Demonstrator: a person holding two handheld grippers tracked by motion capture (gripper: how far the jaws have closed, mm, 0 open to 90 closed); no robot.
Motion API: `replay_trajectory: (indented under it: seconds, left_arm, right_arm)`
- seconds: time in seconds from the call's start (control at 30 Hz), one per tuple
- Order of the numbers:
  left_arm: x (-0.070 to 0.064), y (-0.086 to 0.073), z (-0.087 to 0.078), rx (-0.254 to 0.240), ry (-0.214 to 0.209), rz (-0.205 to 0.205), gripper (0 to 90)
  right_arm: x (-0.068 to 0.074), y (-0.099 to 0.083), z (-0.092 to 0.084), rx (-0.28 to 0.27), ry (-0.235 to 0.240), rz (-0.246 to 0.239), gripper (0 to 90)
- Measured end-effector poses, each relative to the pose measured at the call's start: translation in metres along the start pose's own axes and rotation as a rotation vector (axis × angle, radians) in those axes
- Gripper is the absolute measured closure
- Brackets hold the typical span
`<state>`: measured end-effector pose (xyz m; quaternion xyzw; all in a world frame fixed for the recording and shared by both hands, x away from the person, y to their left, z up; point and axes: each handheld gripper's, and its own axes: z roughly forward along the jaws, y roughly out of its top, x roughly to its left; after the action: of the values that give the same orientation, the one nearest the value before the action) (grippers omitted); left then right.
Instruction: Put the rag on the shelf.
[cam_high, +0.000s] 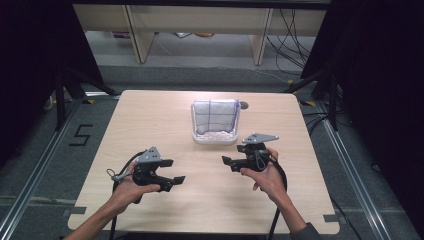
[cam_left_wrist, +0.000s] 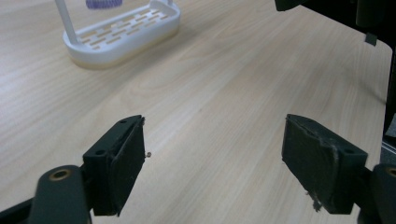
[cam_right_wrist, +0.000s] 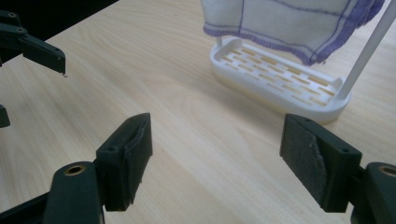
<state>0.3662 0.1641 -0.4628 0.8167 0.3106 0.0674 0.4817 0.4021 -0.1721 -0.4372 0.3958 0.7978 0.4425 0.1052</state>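
A white rack (cam_high: 215, 138) with a slotted base stands upright at the back middle of the wooden table (cam_high: 150, 115). A white cloth (cam_high: 215, 115) with purple lines hangs over it. My left gripper (cam_high: 172, 171) is held low over the table's front left, open, with nothing between its jaws. My right gripper (cam_high: 231, 155) is at the front right, just in front of the rack, also open with nothing in it. In the left gripper view the gripper (cam_left_wrist: 215, 158) spans bare wood, with the rack (cam_left_wrist: 126, 35) farther off. In the right gripper view the gripper (cam_right_wrist: 217, 154) faces the rack (cam_right_wrist: 280, 84) and cloth (cam_right_wrist: 289, 21).
A small dark round thing (cam_high: 244, 105) lies behind the rack. Dark floor with metal rails surrounds the table, and a taped "5" (cam_high: 81, 135) marks the floor at left. Desk legs and cables stand beyond the far edge. Bare wood lies between the two grippers.
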Motion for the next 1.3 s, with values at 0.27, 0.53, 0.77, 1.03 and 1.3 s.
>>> replay_trajectory:
  seconds: [0.27,0.53,0.77,1.03,1.3]
  left_arm:
    - [-0.007,-0.022,-0.005,0.012,0.012,0.012,19.7]
    - [-0.013,-0.041,-0.008,0.000,0.034,-0.003,19.6]
    - [-0.025,-0.052,-0.012,-0.005,0.027,0.008,19.5]
    - [-0.032,-0.064,-0.016,0.035,0.025,0.038,19.3]
    - [-0.030,-0.067,-0.014,0.032,0.036,0.033,19.2]
  right_arm:
    - [0.012,-0.027,-0.002,0.006,0.039,-0.018,24.6]
    - [0.022,-0.049,-0.005,0.038,0.036,-0.008,23.9]
    - [0.034,-0.068,-0.012,0.057,0.026,-0.022,20.2]
    - [0.045,-0.089,-0.015,0.110,0.011,-0.022,18.6]
    - [0.047,-0.095,-0.018,0.124,-0.013,-0.039,18.5]
